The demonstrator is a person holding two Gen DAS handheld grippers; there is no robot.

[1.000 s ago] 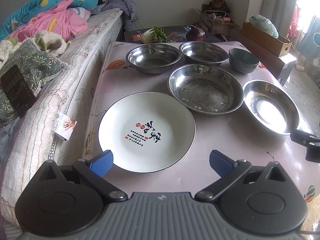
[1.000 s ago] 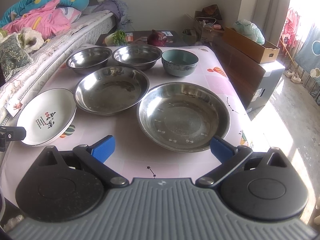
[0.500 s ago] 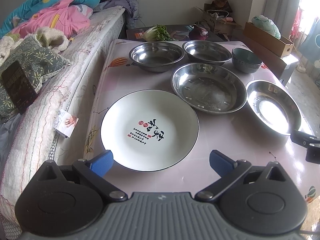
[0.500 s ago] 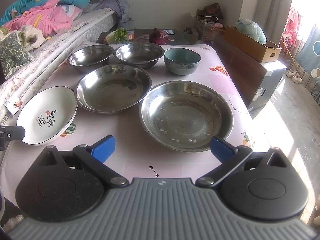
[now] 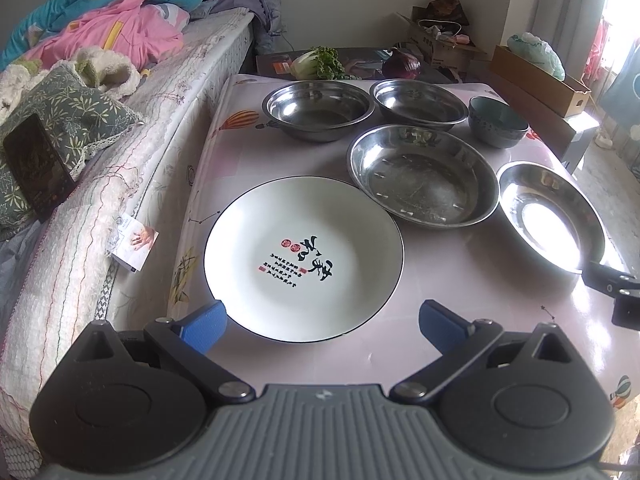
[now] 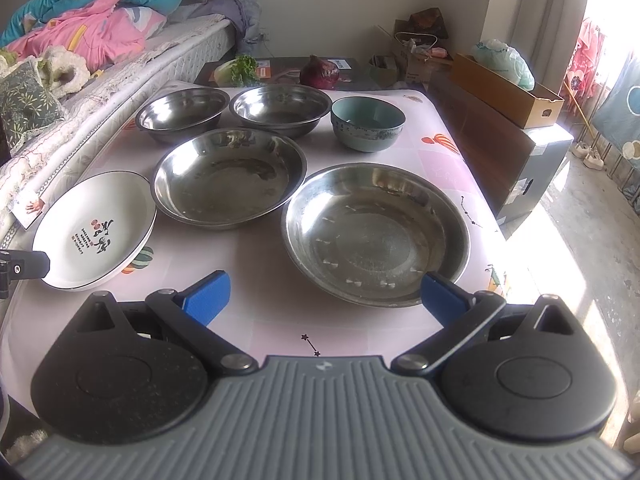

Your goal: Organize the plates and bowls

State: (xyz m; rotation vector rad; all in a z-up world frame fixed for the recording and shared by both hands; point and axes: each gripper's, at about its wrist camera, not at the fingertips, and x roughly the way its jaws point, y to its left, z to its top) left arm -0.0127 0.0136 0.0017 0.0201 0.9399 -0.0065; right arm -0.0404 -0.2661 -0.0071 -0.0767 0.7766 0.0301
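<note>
Sitting flat on the table (image 5: 448,280), white plate (image 5: 303,258) is lying between the left gripper (image 5: 322,322) fingers, jaws spread, ungripped. Steel dish (image 6: 375,234) at 12 o'clock of right gripper (image 6: 325,294), jaws also spread wide.

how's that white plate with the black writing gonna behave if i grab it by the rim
The white plate looks like glazed ceramic, so probably rigid, fairly heavy for its size, and breakable if dropped. Its glossy rim may slip between the left gripper fingers, which sit open at its near edge. It lies flat and shallow on the table, so tipping seems unlikely; a push would likely slide it.
</note>
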